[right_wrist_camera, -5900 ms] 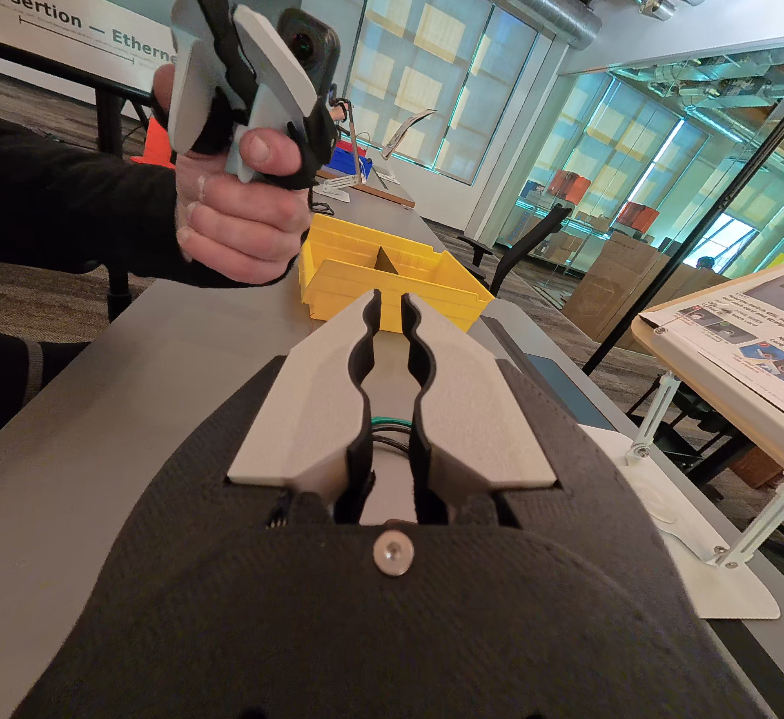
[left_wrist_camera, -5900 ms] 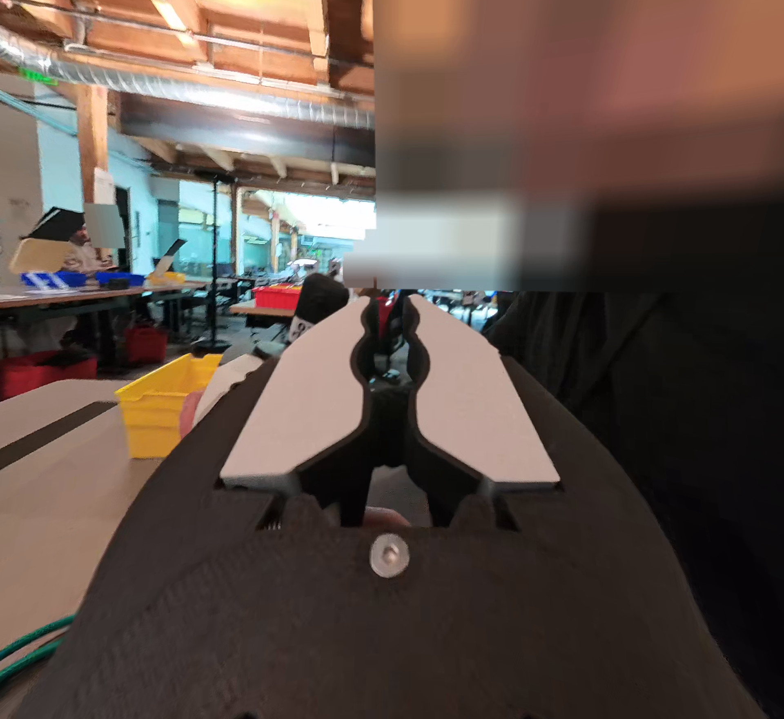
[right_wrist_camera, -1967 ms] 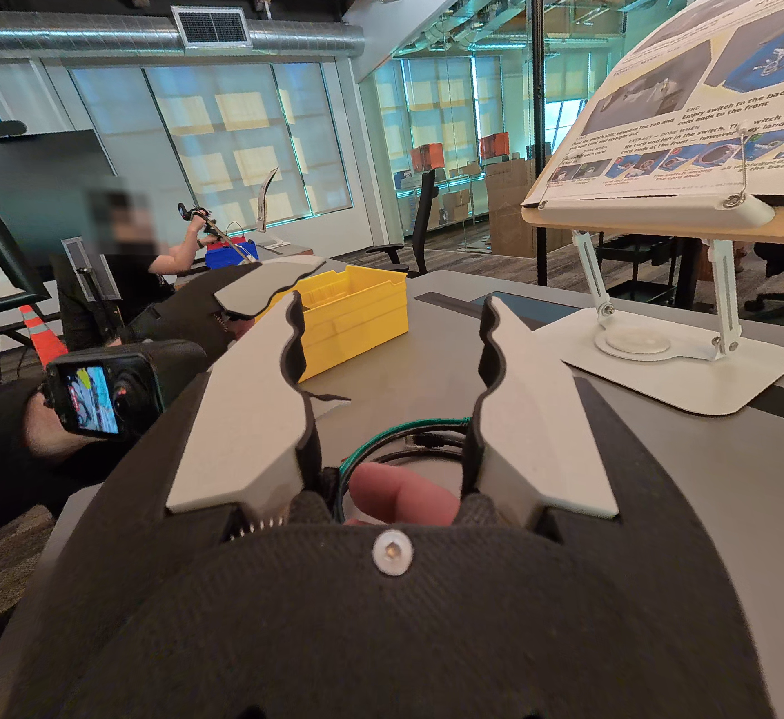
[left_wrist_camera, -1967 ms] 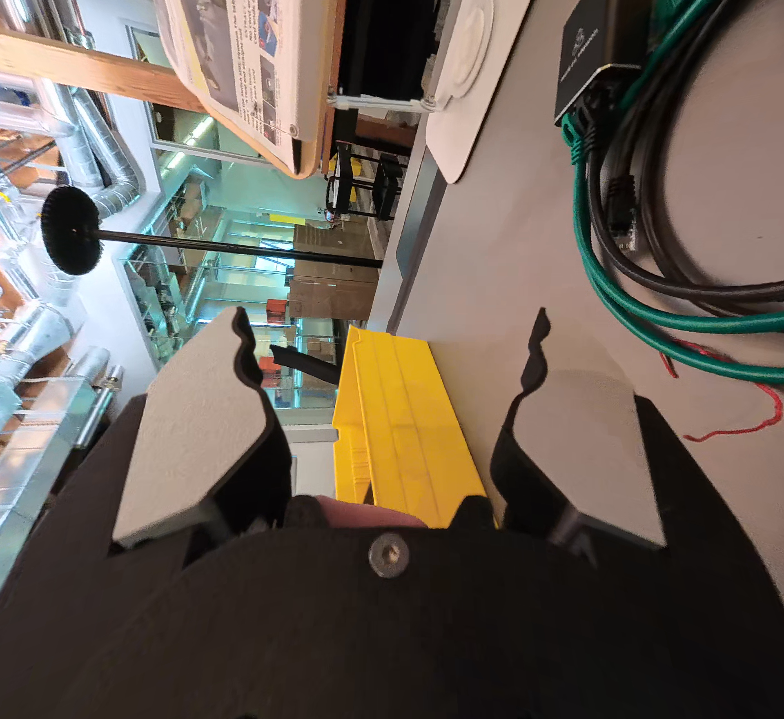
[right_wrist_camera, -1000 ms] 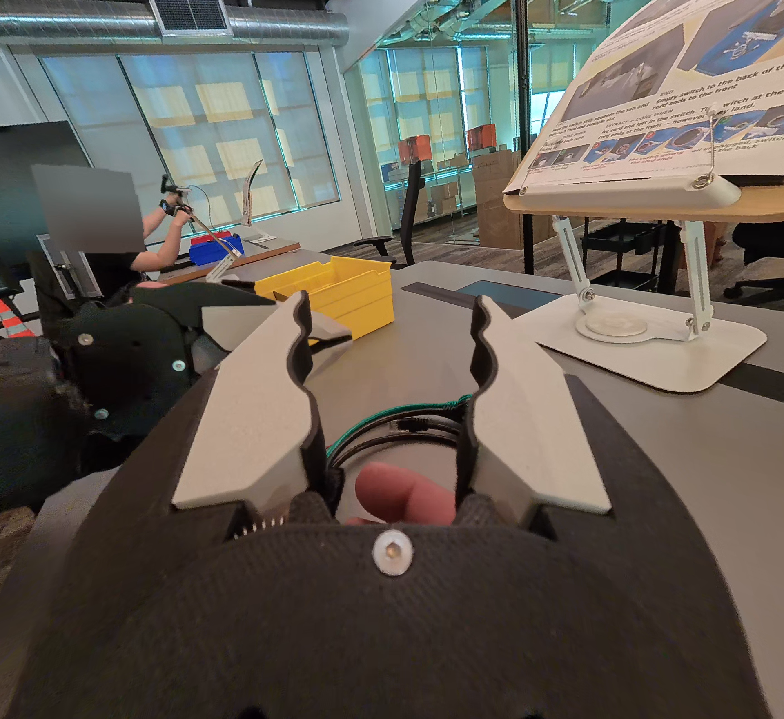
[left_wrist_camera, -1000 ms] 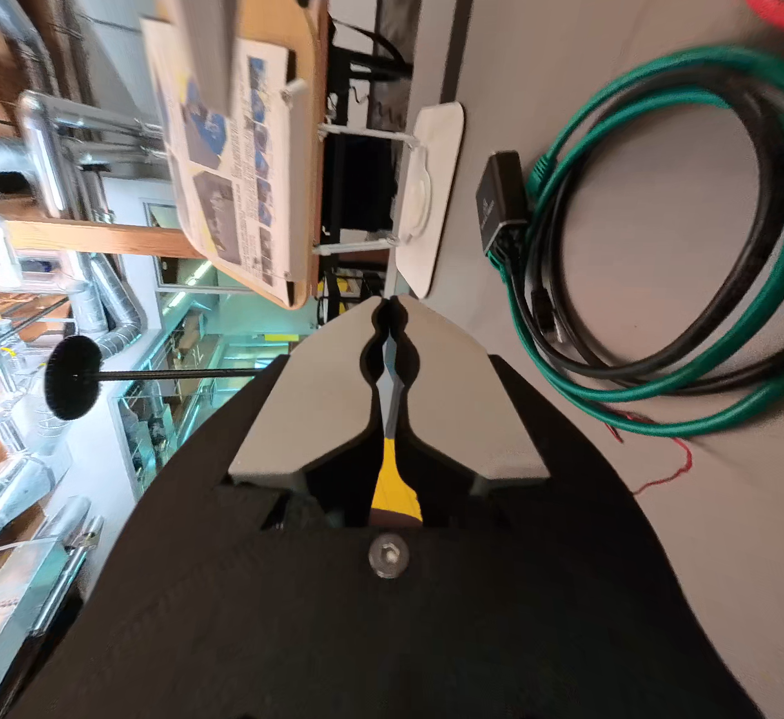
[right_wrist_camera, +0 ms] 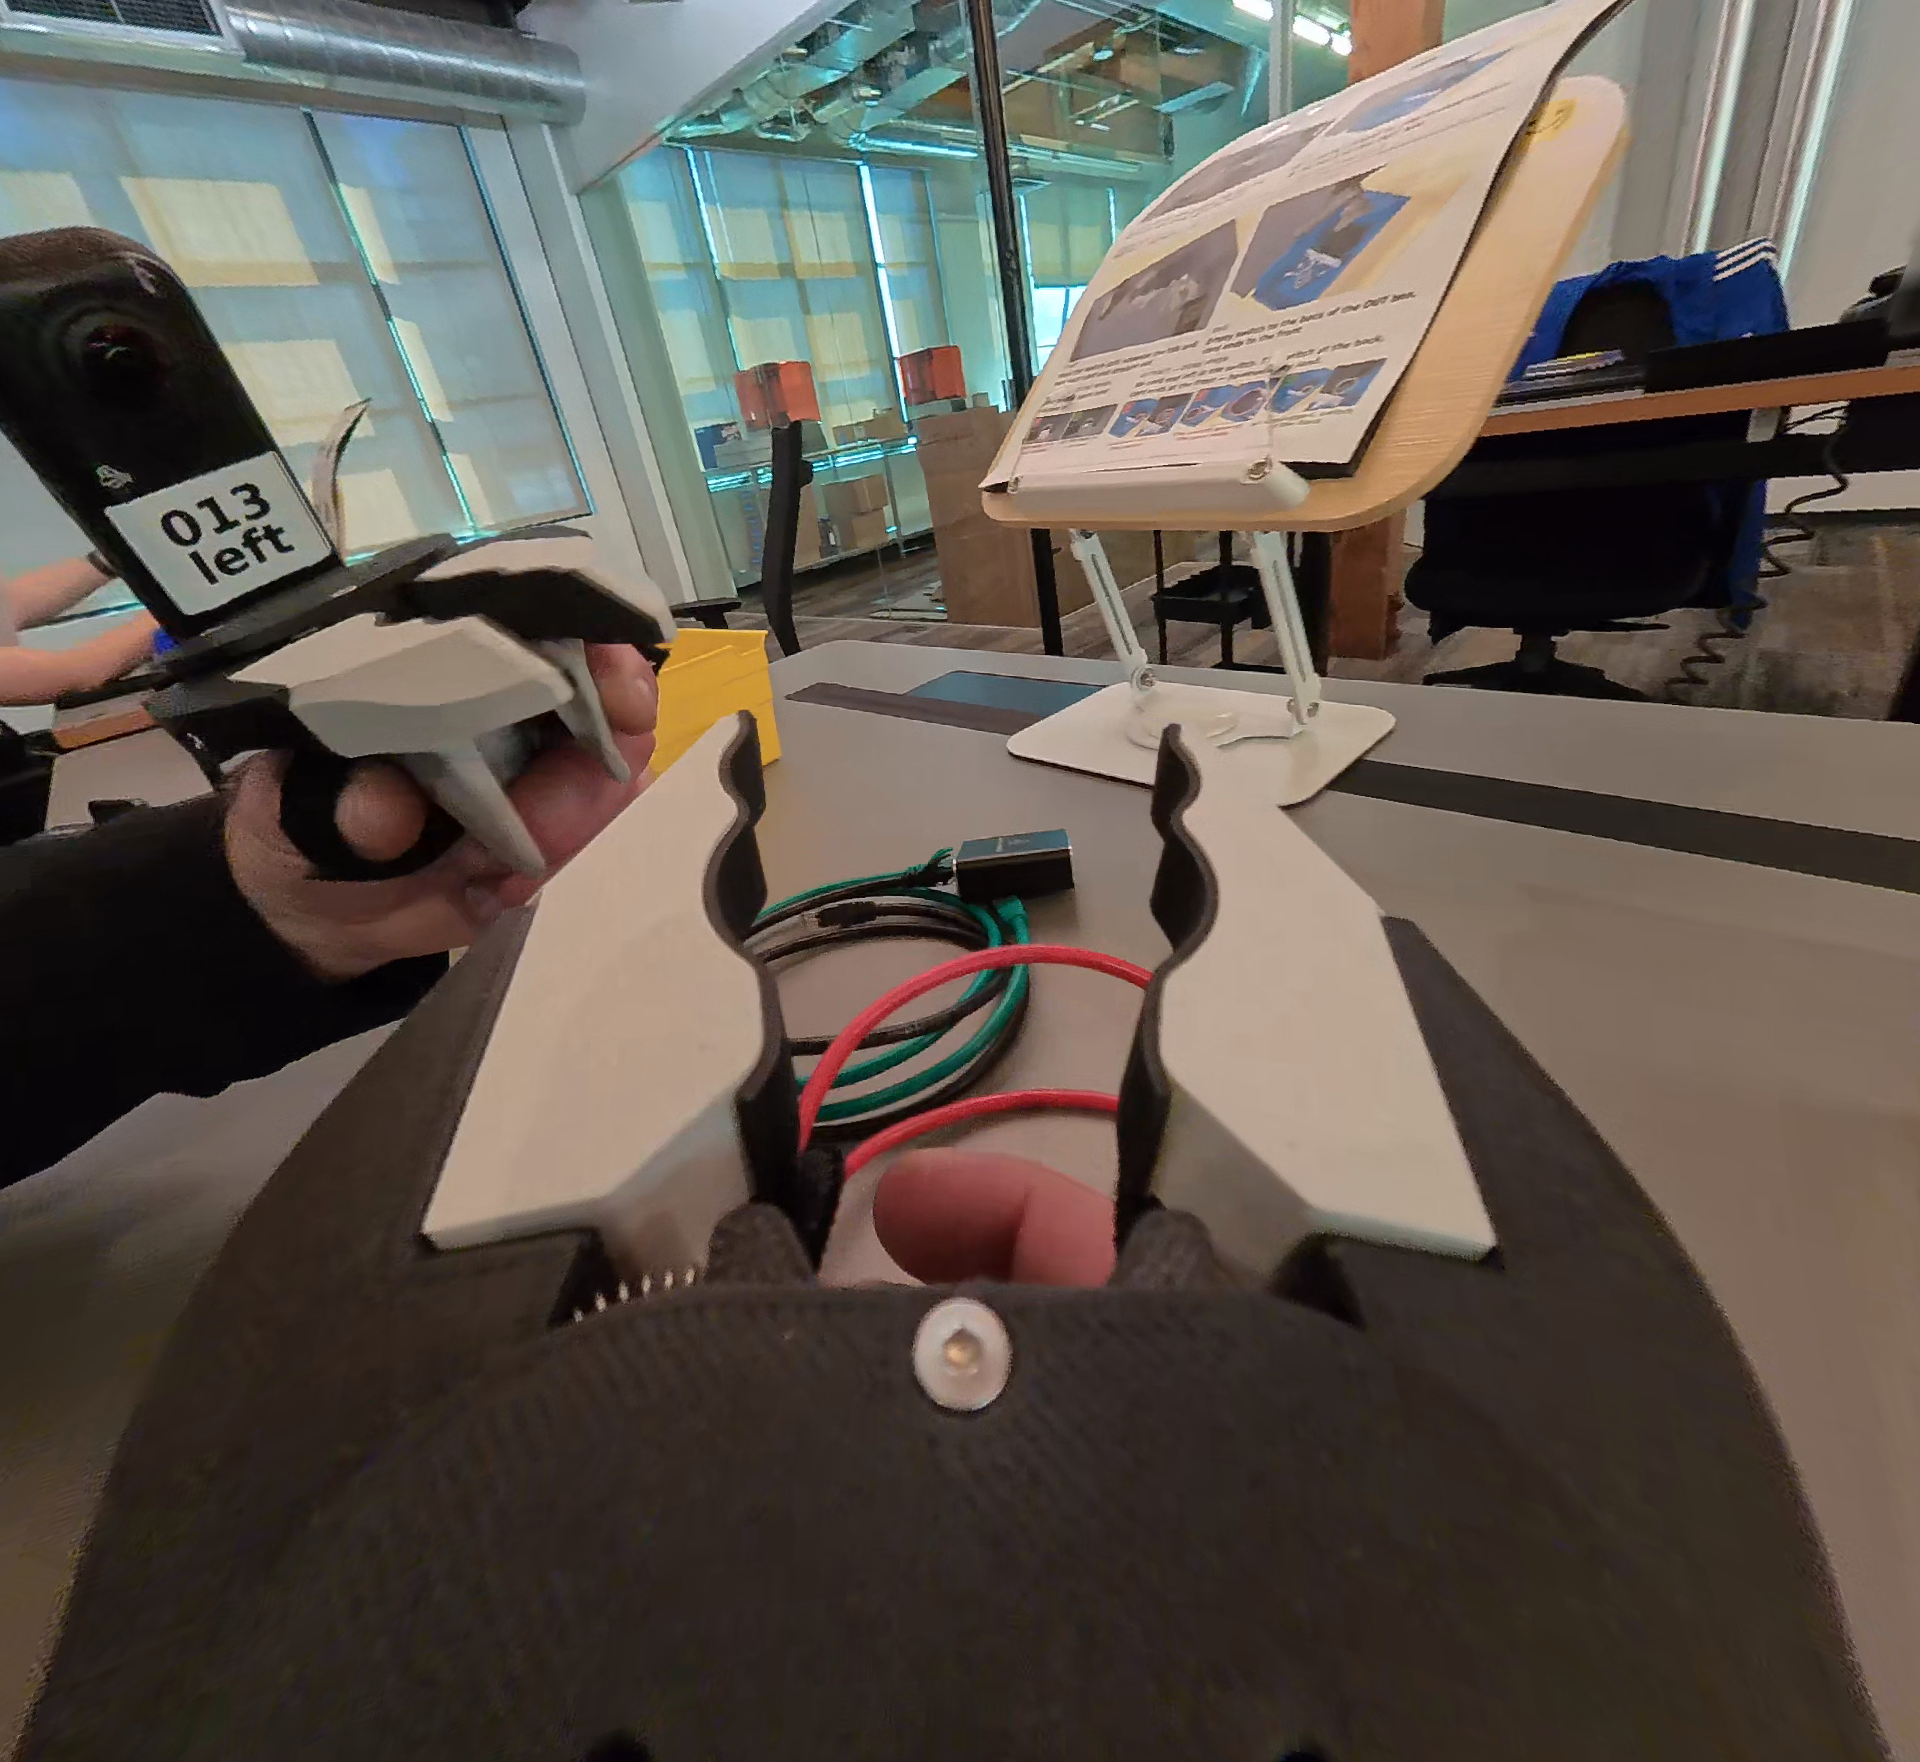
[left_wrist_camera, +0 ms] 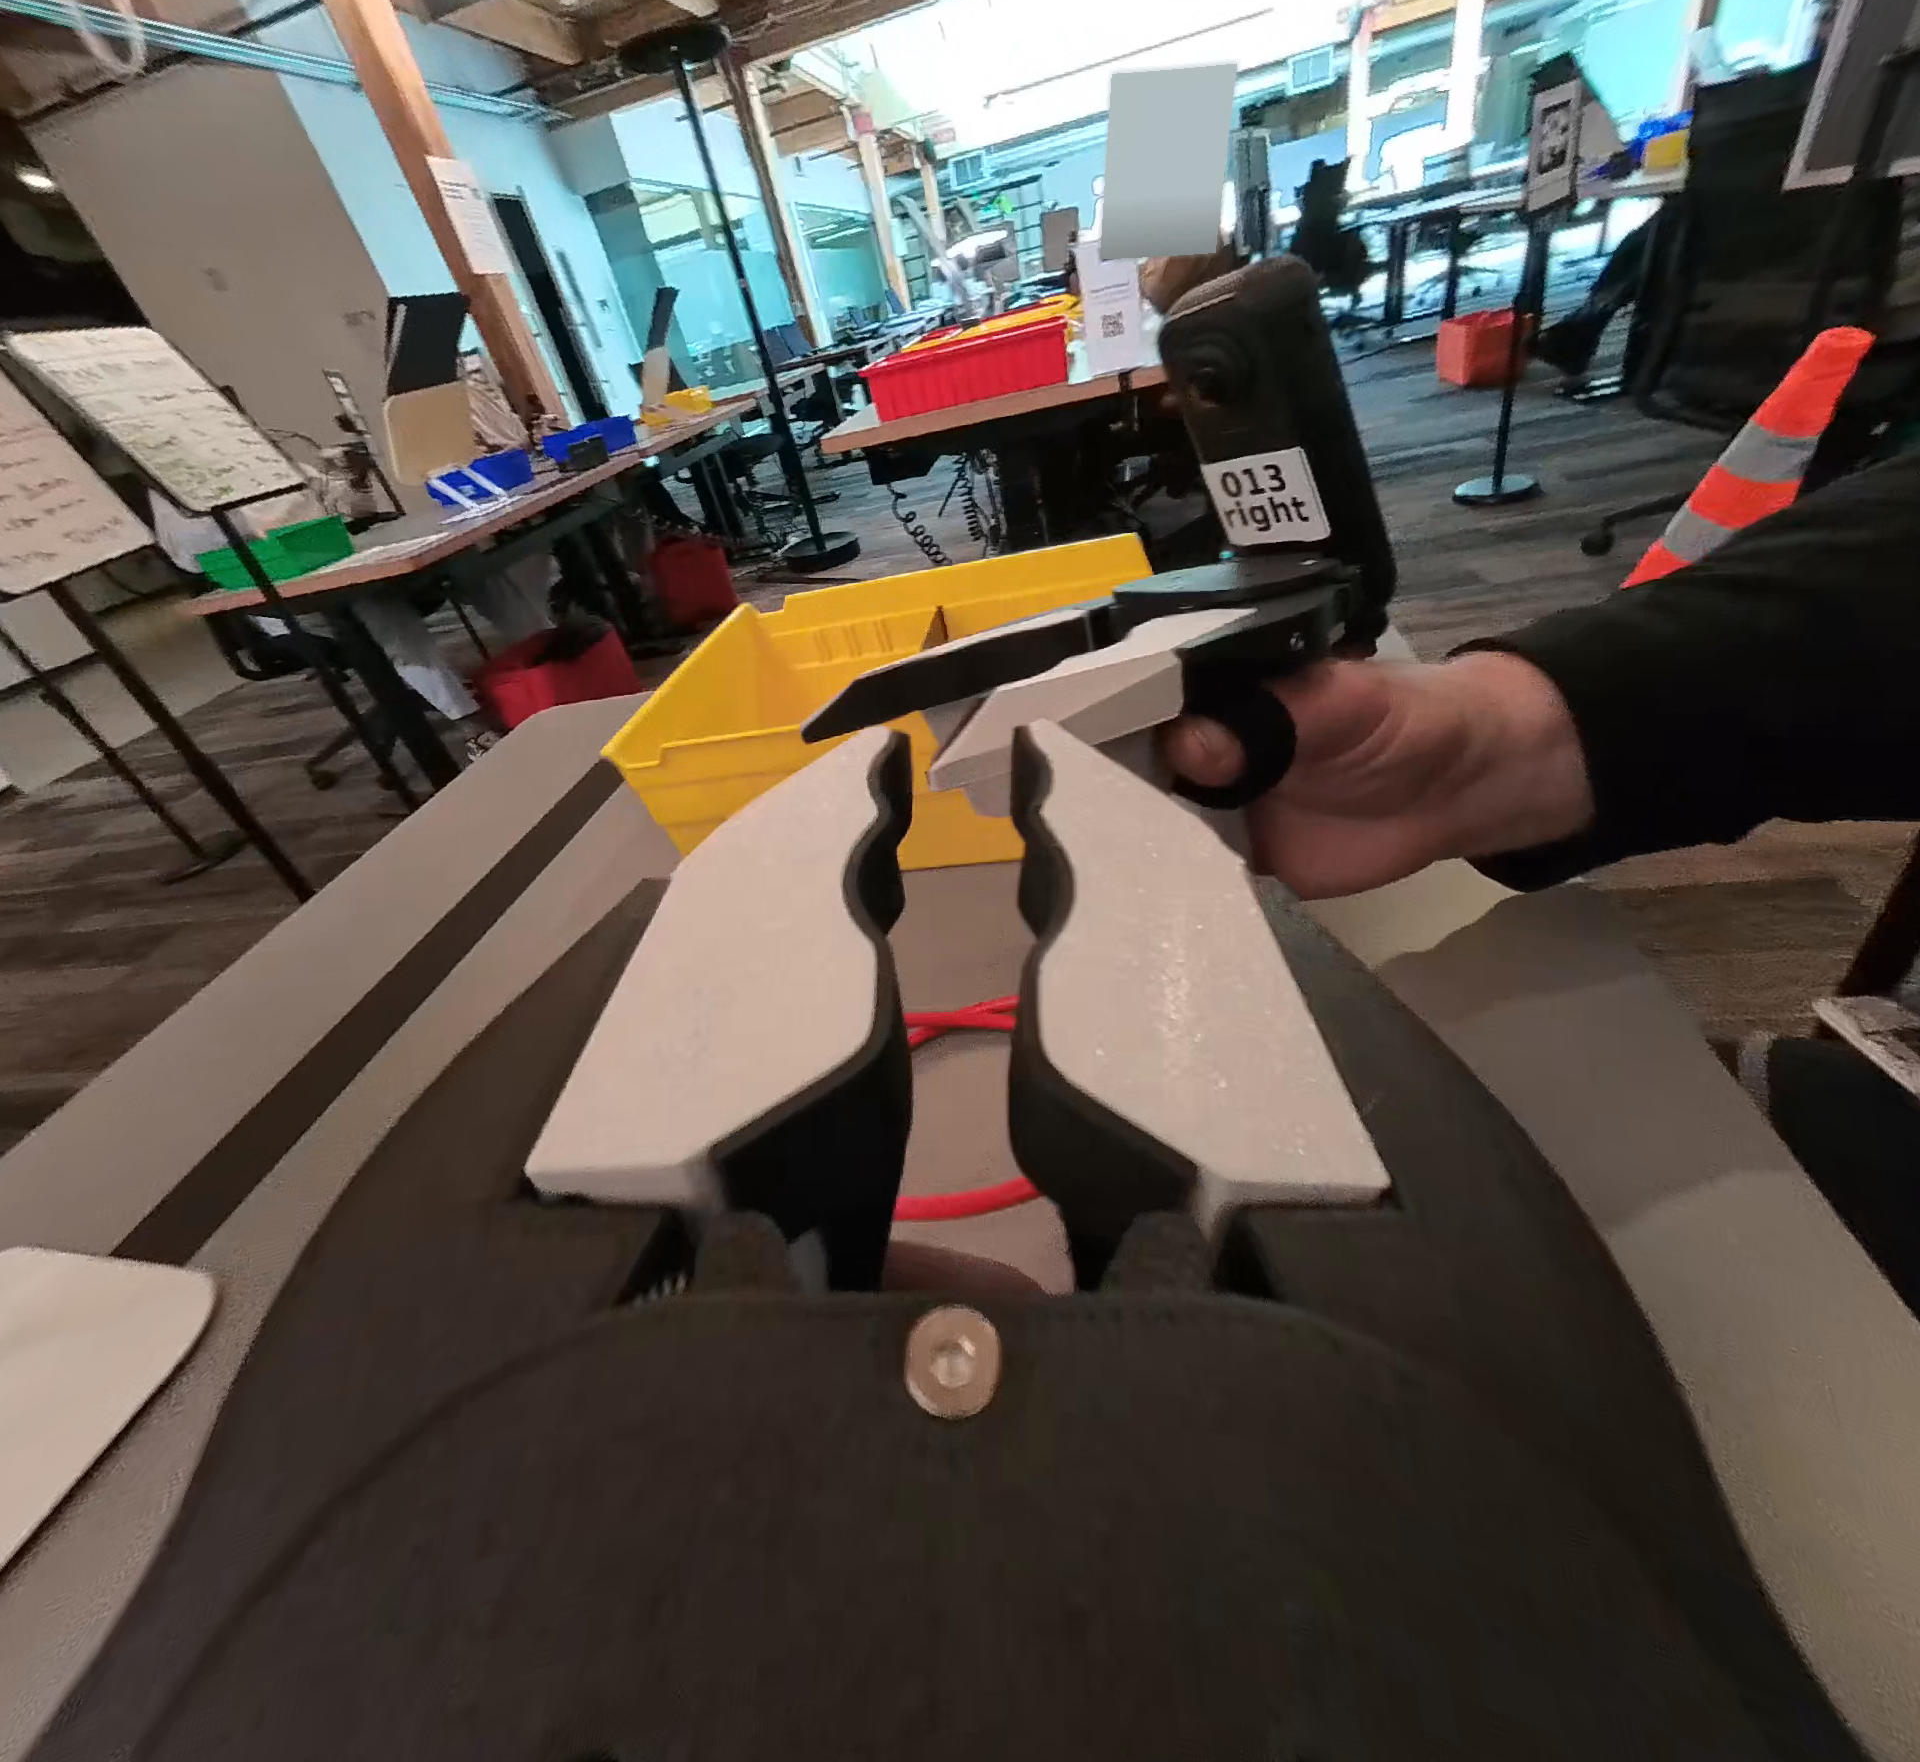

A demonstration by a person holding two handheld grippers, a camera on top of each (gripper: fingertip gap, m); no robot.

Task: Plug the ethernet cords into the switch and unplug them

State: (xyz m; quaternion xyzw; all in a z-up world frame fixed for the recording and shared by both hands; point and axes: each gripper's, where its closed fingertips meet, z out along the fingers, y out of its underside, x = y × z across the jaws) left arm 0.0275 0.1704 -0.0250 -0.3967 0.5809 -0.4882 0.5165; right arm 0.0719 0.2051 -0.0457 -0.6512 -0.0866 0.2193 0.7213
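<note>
Green, black and red ethernet cords (right_wrist_camera: 914,985) lay loose at the switch (right_wrist_camera: 1013,863), twelve o'clock — plugging seemingly unstarted; right claw (right_wrist_camera: 951,839) gaped empty, left claw (left_wrist_camera: 958,813) slightly parted, empty.

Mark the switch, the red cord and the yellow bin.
switch (right_wrist_camera: 1013,863): right wrist view, on its dark top face.
red cord (right_wrist_camera: 1039,958): right wrist view, top of its loop.
yellow bin (left_wrist_camera: 769,756): left wrist view, on its near side wall.

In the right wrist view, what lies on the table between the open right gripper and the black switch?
Coiled cords: red, green and black loops lie between the right gripper and the switch, seen in the right wrist view.
</note>
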